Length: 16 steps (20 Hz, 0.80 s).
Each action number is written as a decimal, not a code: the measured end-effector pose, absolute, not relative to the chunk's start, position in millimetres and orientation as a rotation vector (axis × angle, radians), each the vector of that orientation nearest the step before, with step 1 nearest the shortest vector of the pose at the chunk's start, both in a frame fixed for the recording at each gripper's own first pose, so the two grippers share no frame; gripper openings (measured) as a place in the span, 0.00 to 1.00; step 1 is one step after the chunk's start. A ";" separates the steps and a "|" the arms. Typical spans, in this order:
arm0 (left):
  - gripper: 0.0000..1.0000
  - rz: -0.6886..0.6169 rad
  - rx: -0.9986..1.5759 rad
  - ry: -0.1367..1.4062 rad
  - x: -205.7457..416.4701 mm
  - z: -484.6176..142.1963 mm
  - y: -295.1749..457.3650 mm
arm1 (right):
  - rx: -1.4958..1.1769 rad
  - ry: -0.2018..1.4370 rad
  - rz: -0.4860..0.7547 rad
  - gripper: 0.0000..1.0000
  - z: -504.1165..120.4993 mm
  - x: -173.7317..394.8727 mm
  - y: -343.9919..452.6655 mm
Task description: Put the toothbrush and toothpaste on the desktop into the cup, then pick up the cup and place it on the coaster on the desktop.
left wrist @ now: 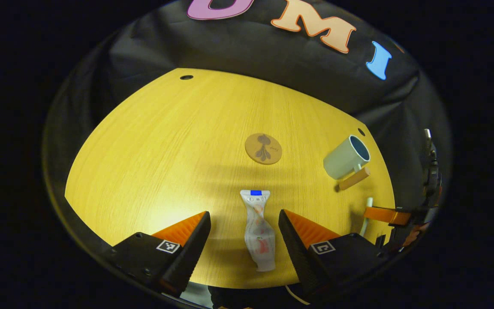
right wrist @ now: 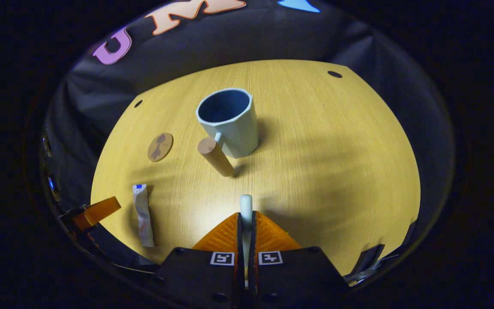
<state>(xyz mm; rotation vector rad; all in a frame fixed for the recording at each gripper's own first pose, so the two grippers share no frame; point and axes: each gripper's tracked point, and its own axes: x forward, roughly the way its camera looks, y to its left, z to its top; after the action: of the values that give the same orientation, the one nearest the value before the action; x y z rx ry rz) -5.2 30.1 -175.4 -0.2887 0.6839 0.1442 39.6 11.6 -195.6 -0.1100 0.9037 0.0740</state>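
- Yellow worktop [right wrist: 315, 141]: cup [right wrist: 230, 122] upright at far centre, coaster [right wrist: 160, 146] to its left.
- Right hand-held gripper [right wrist: 246, 223] clamped on toothbrush [right wrist: 245, 205]; a thin hold, so it may twist and miss the rim.
- Left hand-held gripper [left wrist: 245, 227] wide open astride toothpaste [left wrist: 259, 231], which lies flat; it could slide when pinched.

Yellow wooden desktop [left wrist: 152, 154] — round coaster [left wrist: 263, 148], pale cup [left wrist: 346, 157], toothpaste tube [left wrist: 259, 229] lying flat

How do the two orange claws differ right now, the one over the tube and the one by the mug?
The left gripper is open, its fingers either side of the toothpaste without touching it; the right gripper is shut on the toothbrush. The toothpaste lies flat on the table; the toothbrush pokes out between the right gripper's fingers, towards the cup. Both grippers have ribbed orange fingers.
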 end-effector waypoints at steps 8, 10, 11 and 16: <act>0.91 0.149 -0.237 0.871 9.9 -204.7 19.3 | -0.139 0.772 0.015 0.06 -152.6 26.0 -23.7; 0.84 0.160 -0.220 0.917 15.4 -210.6 21.4 | -0.123 0.759 0.029 0.06 -149.1 22.2 -24.6; 0.82 0.171 -0.218 0.936 16.5 -212.8 22.5 | -0.121 0.751 0.036 0.06 -146.7 22.3 -25.8; 0.64 0.169 -0.219 1.006 27.0 -225.4 14.9 | -0.149 0.727 0.016 0.06 -137.2 24.5 -55.9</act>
<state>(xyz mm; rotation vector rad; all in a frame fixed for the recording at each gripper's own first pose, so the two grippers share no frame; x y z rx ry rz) 27.0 14.9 -225.4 -0.2186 1.0062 0.1690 24.5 -55.9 -137.2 -0.1489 0.7274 0.0164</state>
